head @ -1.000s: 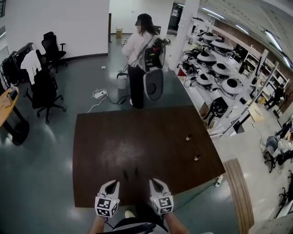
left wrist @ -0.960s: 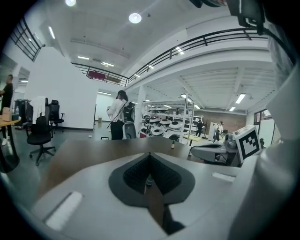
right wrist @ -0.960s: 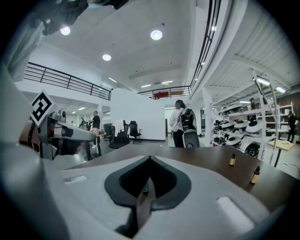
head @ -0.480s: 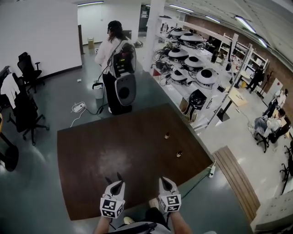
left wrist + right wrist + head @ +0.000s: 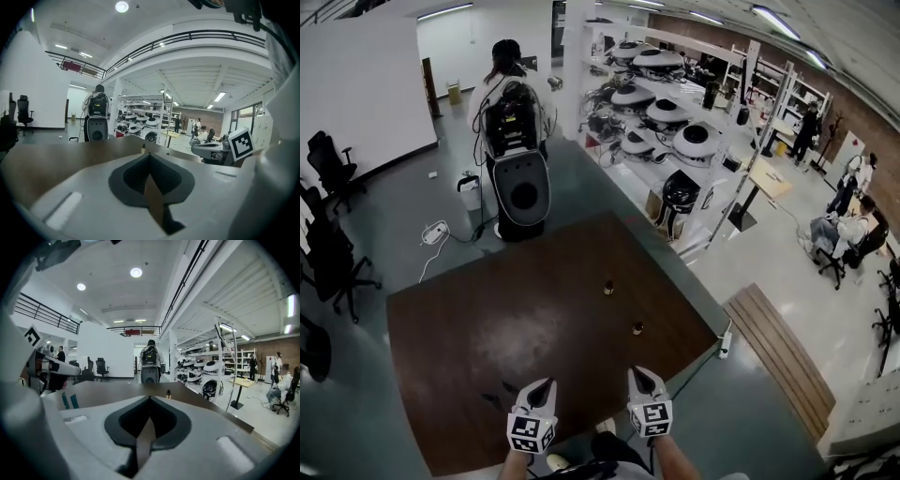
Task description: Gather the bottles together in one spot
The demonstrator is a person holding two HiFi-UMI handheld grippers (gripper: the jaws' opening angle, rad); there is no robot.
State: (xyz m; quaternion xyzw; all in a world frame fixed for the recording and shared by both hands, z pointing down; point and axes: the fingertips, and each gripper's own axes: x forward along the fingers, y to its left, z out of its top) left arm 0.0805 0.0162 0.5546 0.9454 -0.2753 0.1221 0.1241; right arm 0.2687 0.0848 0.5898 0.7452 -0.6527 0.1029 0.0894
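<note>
Two small dark bottles stand apart on the right half of the dark brown table (image 5: 487,328): the far bottle (image 5: 605,288) and the near bottle (image 5: 637,328). My left gripper (image 5: 546,382) and right gripper (image 5: 639,372) hover side by side over the table's near edge, both shut and empty, well short of the bottles. In the left gripper view the shut jaws (image 5: 150,155) point at one bottle (image 5: 143,149) far ahead. A bottle (image 5: 168,393) also stands beyond the tip of the shut jaws (image 5: 150,398) in the right gripper view.
A person (image 5: 508,94) with a backpack rig stands beyond the table's far edge, next to a white pod-like machine (image 5: 523,192). Shelves of round white machines (image 5: 675,131) line the right side. A wooden bench (image 5: 778,361) lies right of the table, office chairs (image 5: 328,253) to the left.
The head view has swung to the right, so table, bottles and person sit further left in the picture. Both grippers stay shut near the table's front edge.
</note>
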